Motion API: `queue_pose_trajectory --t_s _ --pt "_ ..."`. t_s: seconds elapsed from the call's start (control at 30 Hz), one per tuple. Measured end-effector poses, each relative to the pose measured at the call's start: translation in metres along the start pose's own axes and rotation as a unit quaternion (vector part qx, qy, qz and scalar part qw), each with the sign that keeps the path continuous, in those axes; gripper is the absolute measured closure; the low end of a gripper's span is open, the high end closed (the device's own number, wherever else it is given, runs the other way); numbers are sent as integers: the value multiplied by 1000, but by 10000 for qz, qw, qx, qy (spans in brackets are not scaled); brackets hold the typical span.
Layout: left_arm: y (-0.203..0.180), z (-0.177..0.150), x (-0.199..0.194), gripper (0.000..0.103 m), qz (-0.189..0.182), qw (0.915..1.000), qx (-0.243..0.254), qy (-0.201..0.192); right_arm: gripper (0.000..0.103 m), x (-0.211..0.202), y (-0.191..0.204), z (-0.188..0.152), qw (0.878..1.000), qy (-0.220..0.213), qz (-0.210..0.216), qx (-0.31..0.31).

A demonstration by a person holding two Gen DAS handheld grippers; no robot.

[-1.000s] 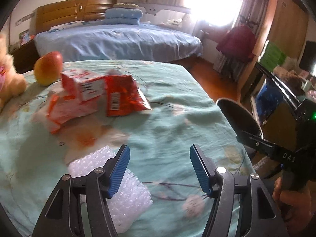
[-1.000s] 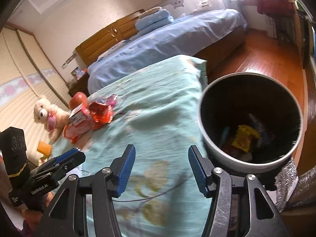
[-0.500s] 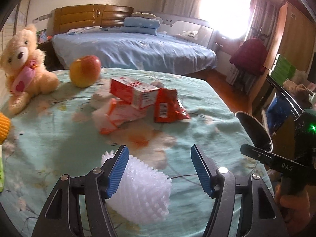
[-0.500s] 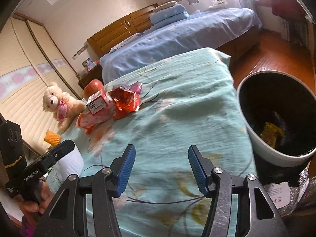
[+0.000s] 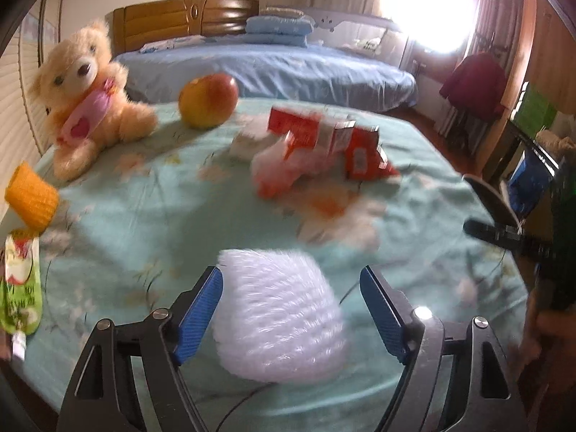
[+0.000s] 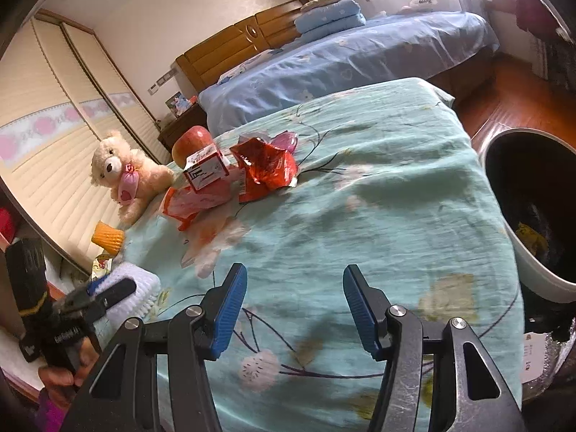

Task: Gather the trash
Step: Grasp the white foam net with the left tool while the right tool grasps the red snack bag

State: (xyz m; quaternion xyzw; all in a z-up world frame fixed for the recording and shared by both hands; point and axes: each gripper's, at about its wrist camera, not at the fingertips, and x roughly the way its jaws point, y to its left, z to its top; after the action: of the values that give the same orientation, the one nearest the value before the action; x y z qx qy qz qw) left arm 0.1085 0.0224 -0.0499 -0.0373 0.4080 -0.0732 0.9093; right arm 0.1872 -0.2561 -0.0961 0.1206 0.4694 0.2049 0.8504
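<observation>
A white bubble-wrap wad (image 5: 280,316) lies on the teal bedspread (image 5: 151,230) between the open blue pads of my left gripper (image 5: 291,309); I cannot tell if a pad touches it. It also shows in the right wrist view (image 6: 135,293). Further back lies a pile of trash: a red and white carton (image 5: 306,131), a red foil wrapper (image 5: 363,158) and a pink and orange bag (image 5: 277,172). My right gripper (image 6: 293,309) is open and empty over the bedspread (image 6: 378,216). The dark trash bin (image 6: 532,208) stands at the bed's right edge.
A teddy bear (image 5: 90,97), an apple (image 5: 208,99), an orange foam sleeve (image 5: 32,198) and a green pouch (image 5: 19,288) lie on the left of the bed. A blue bed (image 5: 273,68) stands behind. Wooden floor (image 6: 511,97) lies to the right.
My left gripper has swung left and come over the bubble-wrap wad, which now sits between its pads. My right gripper has turned left, away from the bin, toward the trash pile.
</observation>
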Motion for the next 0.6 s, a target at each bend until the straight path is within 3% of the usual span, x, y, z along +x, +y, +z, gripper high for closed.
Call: queue_pose_trajectory --t_s 0.23,0.33,0.6 --pt "10 -20 0 28 158 9997 -77 155 46 16 20 2 9997 123 99 -169" --pt "13 -24 2 46 184 9996 -95 168 46 23 31 3 9994 152 149 -267" --pt "17 -6 13 55 80 9995 -297 -67 46 47 44 21 9987 119 -39 -504"
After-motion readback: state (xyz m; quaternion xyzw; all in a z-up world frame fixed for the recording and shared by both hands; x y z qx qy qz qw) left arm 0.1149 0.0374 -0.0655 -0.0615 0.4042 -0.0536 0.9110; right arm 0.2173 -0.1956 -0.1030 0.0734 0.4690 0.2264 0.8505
